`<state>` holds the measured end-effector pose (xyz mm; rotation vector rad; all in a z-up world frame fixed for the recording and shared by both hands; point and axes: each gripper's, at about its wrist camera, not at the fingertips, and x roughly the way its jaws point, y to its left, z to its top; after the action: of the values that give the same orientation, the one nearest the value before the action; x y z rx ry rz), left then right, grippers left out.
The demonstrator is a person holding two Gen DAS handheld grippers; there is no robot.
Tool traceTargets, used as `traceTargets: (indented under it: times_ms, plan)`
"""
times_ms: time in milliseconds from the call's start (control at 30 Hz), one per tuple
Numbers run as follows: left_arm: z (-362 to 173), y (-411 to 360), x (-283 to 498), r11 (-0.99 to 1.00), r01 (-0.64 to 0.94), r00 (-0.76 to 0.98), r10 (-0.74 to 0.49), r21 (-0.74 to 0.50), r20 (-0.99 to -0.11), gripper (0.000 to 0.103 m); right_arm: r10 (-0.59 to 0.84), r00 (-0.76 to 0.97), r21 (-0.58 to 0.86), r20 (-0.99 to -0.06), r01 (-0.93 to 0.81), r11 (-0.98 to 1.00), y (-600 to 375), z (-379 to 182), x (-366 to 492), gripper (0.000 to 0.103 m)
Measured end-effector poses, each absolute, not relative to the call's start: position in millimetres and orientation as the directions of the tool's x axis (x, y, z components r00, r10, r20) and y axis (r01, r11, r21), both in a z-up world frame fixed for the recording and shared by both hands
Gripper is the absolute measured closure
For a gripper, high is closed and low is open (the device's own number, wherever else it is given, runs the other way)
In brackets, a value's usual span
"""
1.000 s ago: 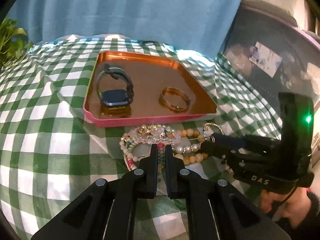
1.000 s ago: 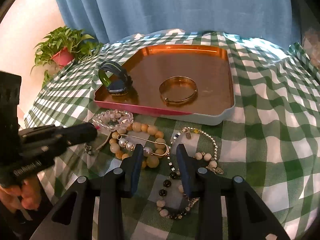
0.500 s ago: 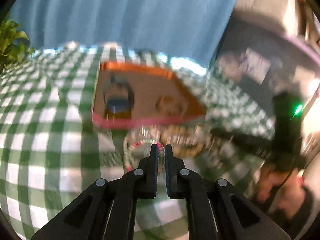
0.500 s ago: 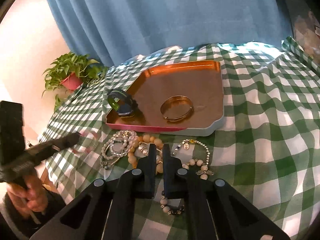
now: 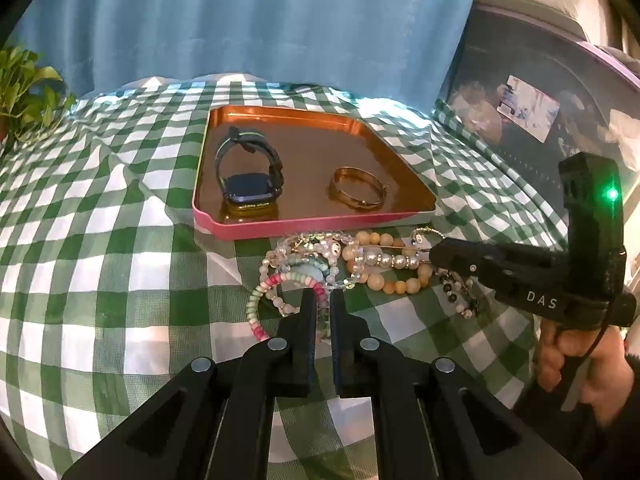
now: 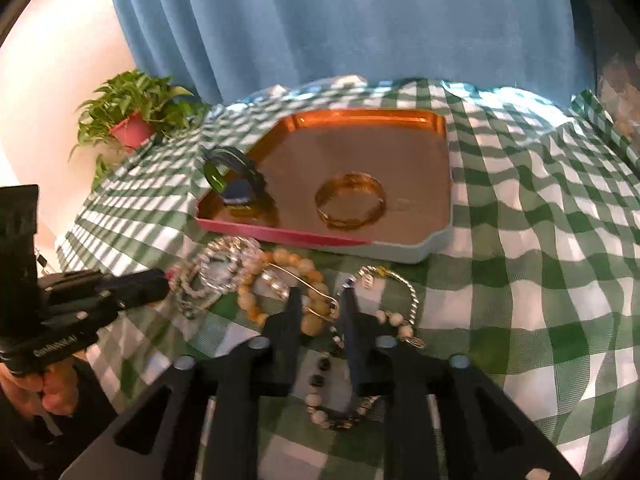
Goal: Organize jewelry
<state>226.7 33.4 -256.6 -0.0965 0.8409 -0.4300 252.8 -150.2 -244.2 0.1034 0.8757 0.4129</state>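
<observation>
A copper tray (image 5: 280, 225) (image 6: 436, 236) on the checked cloth holds a dark smartwatch (image 5: 249, 190) (image 6: 236, 188) and a gold bangle (image 5: 357, 189) (image 6: 351, 200). In front of it lies a pile of bead bracelets (image 5: 320, 268) (image 6: 256, 280), with a tan bead bracelet (image 5: 396, 280) (image 6: 310, 322) and a gold wire hoop (image 6: 308, 286). My left gripper (image 5: 322, 298) is shut on a pink and green bead bracelet (image 5: 276, 280). My right gripper (image 6: 319, 300) is open a little around the tan beads and hoop end; it shows in the left wrist view (image 5: 440, 254).
A silver chain bracelet (image 6: 400, 292) and a black and white bead strand (image 6: 324, 384) lie right of the pile. A potted plant (image 6: 132, 120) stands at the far left. A blue curtain (image 5: 260, 20) hangs behind the table.
My right gripper shut, pulled back, then came down again slightly open over the tan beads. My left gripper stayed shut and shifted among the bracelets.
</observation>
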Motion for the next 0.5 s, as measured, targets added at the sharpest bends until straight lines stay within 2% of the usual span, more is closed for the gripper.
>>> traceTargets:
  times_ms: [133, 333, 367, 500]
  plan:
    - [-259.6, 32.9, 228.8, 0.908, 0.328, 0.571, -0.411, -0.262, -0.71, 0.096, 0.406, 0.547, 0.278, -0.732, -0.304, 0.911, -149.1, -250.4, 256.3, 0.081]
    - [-265.1, 29.0, 230.4, 0.904, 0.337, 0.549, -0.414, -0.262, -0.726, 0.096, 0.403, 0.529, 0.273, -0.747, -0.308, 0.911, -143.9, -258.1, 259.4, 0.088]
    - [-266.7, 28.8, 230.8, 0.901, 0.34, 0.54, -0.422, -0.27, -0.729, 0.096, 0.409, 0.532, 0.287, -0.741, -0.3, 0.91, -146.1, -257.6, 259.2, 0.093]
    - [-268.9, 28.9, 231.7, 0.898, 0.339, 0.527, -0.429, -0.282, -0.734, 0.096, 0.425, 0.554, 0.302, -0.716, -0.304, 0.904, -149.8, -251.0, 256.5, 0.092]
